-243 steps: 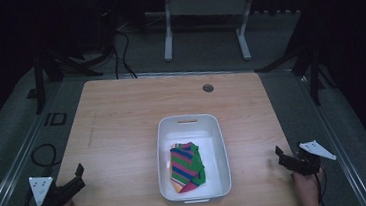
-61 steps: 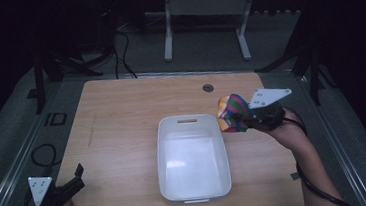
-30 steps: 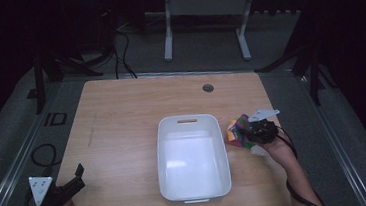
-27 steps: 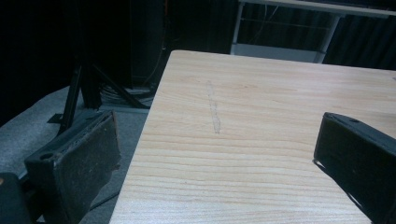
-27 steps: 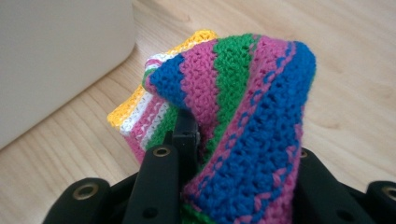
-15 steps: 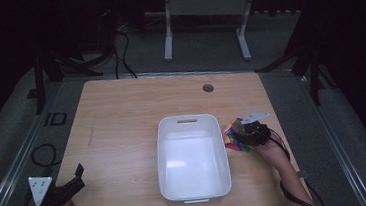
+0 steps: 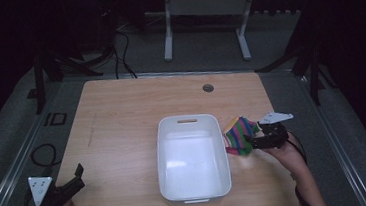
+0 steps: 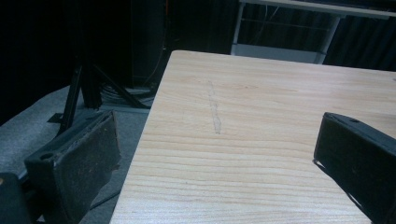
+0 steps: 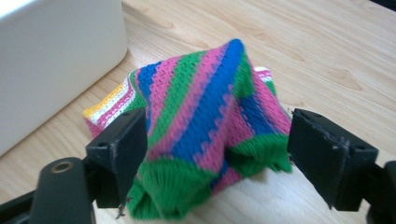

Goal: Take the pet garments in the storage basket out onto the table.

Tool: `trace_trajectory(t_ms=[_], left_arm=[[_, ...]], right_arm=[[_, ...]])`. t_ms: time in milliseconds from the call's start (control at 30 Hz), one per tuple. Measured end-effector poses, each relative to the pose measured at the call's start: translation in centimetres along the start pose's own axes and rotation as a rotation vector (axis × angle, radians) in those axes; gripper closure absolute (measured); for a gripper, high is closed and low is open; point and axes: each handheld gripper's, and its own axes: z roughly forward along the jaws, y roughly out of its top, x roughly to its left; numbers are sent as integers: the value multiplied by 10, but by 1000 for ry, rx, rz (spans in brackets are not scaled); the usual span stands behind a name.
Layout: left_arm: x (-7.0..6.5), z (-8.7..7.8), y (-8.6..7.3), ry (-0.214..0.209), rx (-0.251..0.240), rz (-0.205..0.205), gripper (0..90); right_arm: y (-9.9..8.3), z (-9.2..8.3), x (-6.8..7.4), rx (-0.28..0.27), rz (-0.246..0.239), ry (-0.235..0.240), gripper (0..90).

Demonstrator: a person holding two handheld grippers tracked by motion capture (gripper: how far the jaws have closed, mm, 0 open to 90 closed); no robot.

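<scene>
White tub (image 7: 192, 157): sitting at centre frame, blocking the middle of the counter (image 7: 122, 123). Striped knitted cloth (image 7: 239, 135): lying just beside the tub's right wall, narrowing the lane there. Right gripper (image 7: 254, 142): occupying the counter's right edge, fingers (image 9: 121, 154) flanking the cloth. Left half and upper strip of the counter: lying bare, offering free passage.

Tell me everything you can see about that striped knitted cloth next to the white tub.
The striped cloth is a soft knitted piece with diagonal bands of pink, green and blue, plus a yellow and white edge showing underneath. It sits bunched into a peaked heap on the wooden table, just right of the white tub and outside it. The right gripper has one jaw on each side of the cloth, the left one against the fabric; the jaws look partly apart, so a firm pinch is unclear.
</scene>
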Motion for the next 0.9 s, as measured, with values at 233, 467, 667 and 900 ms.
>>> trace_trajectory(t_ms=[233, 467, 667, 900], left_arm=[[0, 0, 0, 2, 0, 0, 9], [0, 0, 0, 1, 0, 0, 9], [0, 0, 0, 2, -1, 1, 9], [0, 0, 0, 3, -1, 3, 9]], right_arm=[[-24, -22, -11, -47, 51, -19, 107], [-50, -31, -16, -84, 106, -76, 107], [-75, -39, -21, -164, 194, -179, 108], [-97, -41, -21, -170, 231, -229, 108]])
